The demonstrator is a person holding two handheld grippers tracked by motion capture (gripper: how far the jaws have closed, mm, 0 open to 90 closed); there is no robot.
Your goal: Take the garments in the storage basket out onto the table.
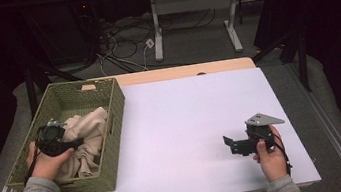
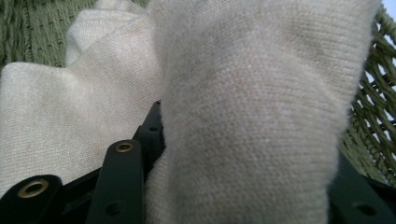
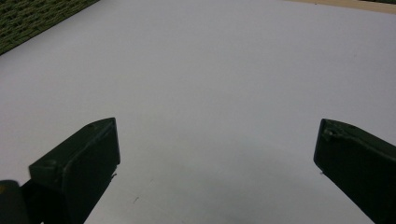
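A beige knitted cloth [image 1: 90, 130] lies bunched in a green woven basket [image 1: 116, 108] at the table's left. My left gripper [image 1: 75, 141] is down inside the basket, pushed into the cloth. In the left gripper view a thick fold of the cloth [image 2: 252, 116] stands between the two black fingers [image 2: 119, 182] and hides their tips; the jaws stand wide apart around it. My right gripper [image 1: 228, 144] rests low over the white table top [image 1: 177, 120] at the right. It is open, with nothing between its fingers [image 3: 84, 163].
The basket's weave [image 2: 373, 107] runs close beside the left gripper, and its corner [image 3: 32, 18] shows far off in the right gripper view. The wooden table edge [image 1: 180, 72] runs along the back. Cables and a desk frame [image 1: 156, 27] lie on the floor beyond.
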